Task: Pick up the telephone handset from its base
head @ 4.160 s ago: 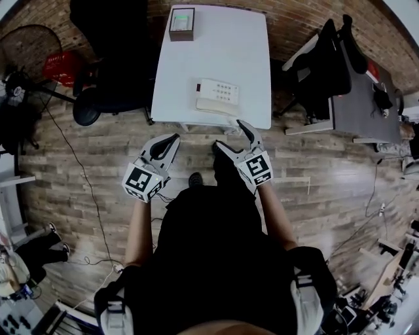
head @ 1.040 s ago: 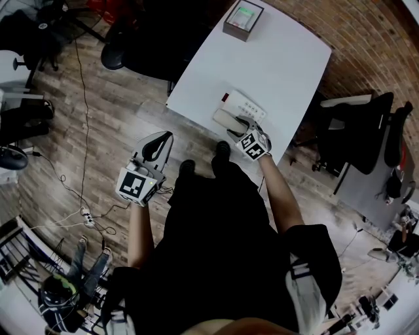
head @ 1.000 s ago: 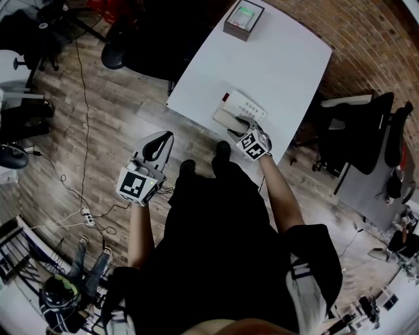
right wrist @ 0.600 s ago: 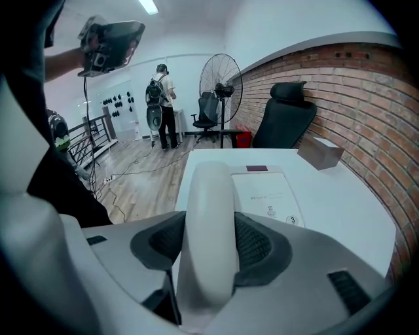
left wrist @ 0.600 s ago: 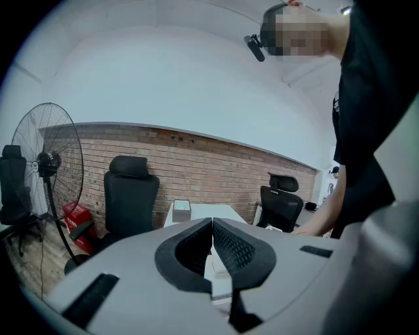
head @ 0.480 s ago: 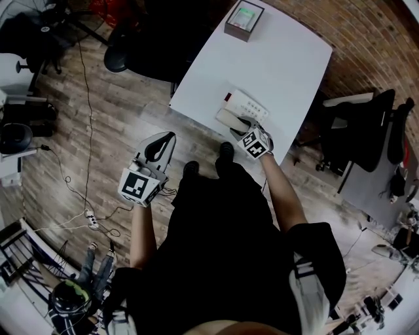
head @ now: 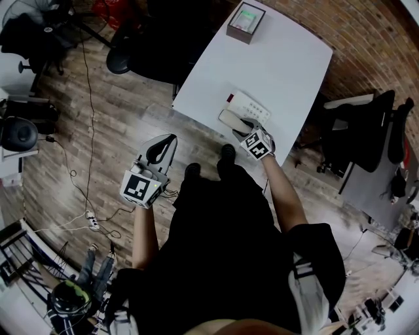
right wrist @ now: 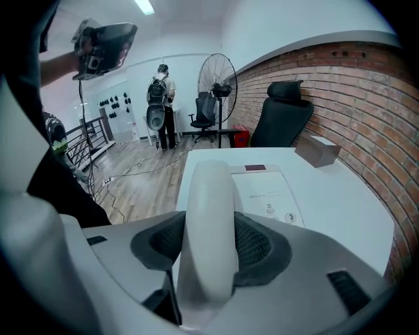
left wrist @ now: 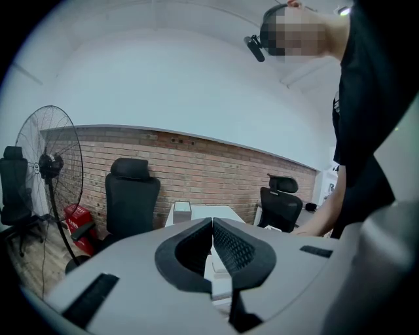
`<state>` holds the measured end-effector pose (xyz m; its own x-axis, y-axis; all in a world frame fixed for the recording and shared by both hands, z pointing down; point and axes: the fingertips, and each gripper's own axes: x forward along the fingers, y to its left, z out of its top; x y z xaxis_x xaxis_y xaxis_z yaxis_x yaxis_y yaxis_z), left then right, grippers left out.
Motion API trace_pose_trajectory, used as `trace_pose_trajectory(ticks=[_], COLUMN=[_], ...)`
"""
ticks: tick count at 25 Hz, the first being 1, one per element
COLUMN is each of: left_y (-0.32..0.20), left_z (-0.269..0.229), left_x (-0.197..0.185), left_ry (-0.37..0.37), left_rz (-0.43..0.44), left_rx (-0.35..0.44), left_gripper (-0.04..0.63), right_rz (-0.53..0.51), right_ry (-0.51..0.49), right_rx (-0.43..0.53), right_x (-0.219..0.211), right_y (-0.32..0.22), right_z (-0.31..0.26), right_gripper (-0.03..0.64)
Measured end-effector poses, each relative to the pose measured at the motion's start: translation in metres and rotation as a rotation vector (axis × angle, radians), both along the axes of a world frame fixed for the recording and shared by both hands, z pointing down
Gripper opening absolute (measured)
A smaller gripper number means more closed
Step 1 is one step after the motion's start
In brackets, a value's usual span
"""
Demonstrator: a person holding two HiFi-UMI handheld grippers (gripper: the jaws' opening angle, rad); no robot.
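Handset (right wrist: 208, 196), smooth rounded cream plastic, lies on its flat base (right wrist: 272, 193) near the white table's (right wrist: 340, 196) edge, clamped between ribbed black pads of the down-tilted right tongs (head: 246, 130), just closed; left tongs (left wrist: 211, 229) shut, empty, near level.

bare tabletop (head: 291, 62) beyond phone base (head: 249, 105), small box (head: 246, 20) at far end

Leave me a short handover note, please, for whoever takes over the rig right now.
Right gripper: jaws have just been closing and are clamped on the handset across its middle.
Left gripper: shut, empty, away from the table.
The handset seems to lie on its base, on the table.
Done: grasp. Left: lift the handset clear of the base.
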<state>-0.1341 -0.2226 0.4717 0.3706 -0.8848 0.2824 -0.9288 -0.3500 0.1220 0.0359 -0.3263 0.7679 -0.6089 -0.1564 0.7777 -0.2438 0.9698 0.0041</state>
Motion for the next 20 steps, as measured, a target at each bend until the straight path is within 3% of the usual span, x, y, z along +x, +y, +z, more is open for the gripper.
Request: trace_pose_trajectory(ticks=[13,20], left_y=[0.003,0.001], left_z=[-0.009,-0.011], left_x=[-0.004,0.001], left_ry=[0.028,0.041], left_rz=[0.016,0.074], left_rx=[0.033,0.049], left_gripper=[0.020,0.020], right_rz=[0.040,0.078], right_ry=[-0.021,-0.028], right_rx=[0.027,0.066], right_x=[0.002,0.003], right_y=[0.005,0.004], right_z=[-0.019,-0.044], right_gripper=[0.212,0.212])
